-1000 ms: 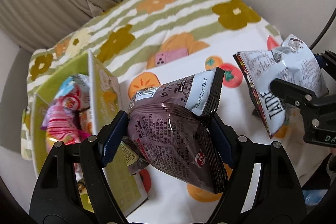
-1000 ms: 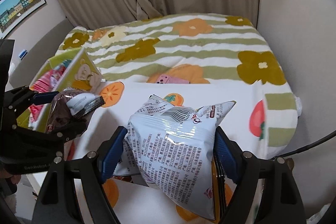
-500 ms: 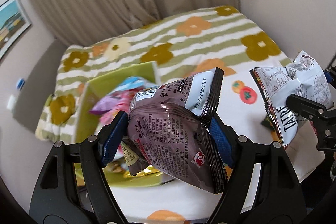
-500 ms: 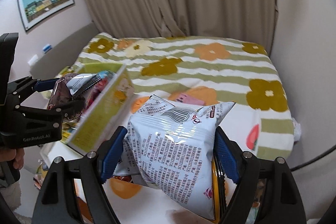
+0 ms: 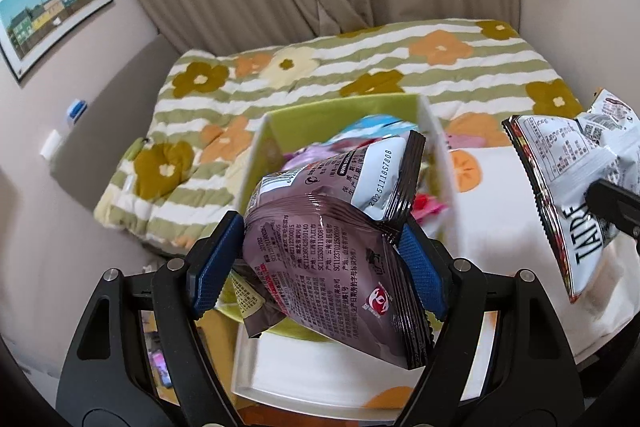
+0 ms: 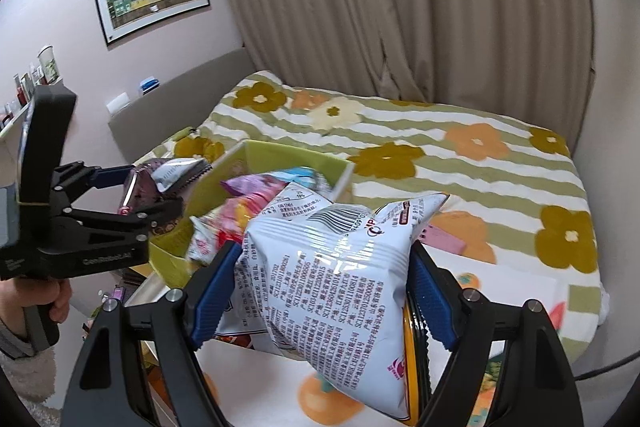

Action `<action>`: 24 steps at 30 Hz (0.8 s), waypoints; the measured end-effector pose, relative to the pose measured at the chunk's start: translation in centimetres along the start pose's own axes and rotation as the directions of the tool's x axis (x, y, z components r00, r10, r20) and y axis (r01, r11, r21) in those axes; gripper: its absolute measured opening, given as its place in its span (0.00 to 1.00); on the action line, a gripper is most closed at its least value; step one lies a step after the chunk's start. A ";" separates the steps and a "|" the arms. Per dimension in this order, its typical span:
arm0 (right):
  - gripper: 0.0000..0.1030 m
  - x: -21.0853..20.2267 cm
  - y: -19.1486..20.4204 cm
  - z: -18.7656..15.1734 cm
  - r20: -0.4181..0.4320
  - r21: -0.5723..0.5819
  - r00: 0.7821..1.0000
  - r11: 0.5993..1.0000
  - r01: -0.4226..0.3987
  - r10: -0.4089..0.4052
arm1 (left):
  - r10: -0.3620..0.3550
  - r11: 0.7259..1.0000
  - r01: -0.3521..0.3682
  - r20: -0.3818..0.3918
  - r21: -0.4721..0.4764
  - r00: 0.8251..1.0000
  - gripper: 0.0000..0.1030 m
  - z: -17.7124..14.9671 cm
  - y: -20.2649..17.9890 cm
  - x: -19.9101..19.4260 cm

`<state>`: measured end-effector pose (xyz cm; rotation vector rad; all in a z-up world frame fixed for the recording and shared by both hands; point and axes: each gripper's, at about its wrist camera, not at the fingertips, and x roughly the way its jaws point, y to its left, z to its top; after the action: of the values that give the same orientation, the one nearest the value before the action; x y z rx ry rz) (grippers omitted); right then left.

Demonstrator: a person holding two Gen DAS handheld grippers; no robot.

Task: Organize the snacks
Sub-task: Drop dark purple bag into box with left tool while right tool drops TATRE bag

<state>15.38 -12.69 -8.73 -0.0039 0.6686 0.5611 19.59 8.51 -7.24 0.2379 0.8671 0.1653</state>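
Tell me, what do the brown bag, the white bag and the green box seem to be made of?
Brown bag: glossy plastic film, probably foil-lined; it shows shiny creases and a crimped, serrated seal.
White bag: the same kind of glossy film, with bright highlights and wrinkles.
Green box: likely matte cardboard; its walls are thin, flat and stiff, without shine.

Left tool (image 5: 320, 263) clamped on load (right tool (image 6: 320, 291) likewise), both raised.

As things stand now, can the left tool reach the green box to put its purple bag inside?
Probably yes. The left tool, shut on the purple bag, faces the open top of the green box, and nothing stands between them. The box already holds several packets, but some room seems left.
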 end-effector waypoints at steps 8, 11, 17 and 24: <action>0.76 4.7 6.3 0.3 -0.046 0.030 0.999 0.999 0.010 -0.008 | -0.067 0.997 0.068 -0.042 0.031 0.997 0.73 -0.4 4.6 4.5; 0.76 6.1 7.8 0.4 -0.059 0.050 0.998 0.998 0.034 -0.031 | -0.110 0.993 0.113 -0.064 0.046 0.992 0.75 -0.6 5.4 6.3; 0.76 7.9 8.9 0.4 -0.084 0.104 0.994 0.991 0.084 -0.075 | -0.221 0.971 0.228 -0.092 0.070 0.971 1.00 -1.2 6.2 8.3; 0.76 9.0 10.4 0.1 -0.111 0.091 0.987 0.988 0.124 -0.114 | -0.313 0.949 0.315 -0.050 0.017 0.948 1.00 -1.6 9.5 7.1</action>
<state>16.08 0.65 -12.10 0.0178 0.7930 0.4145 22.38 19.52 -10.86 0.1164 0.9420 -0.1382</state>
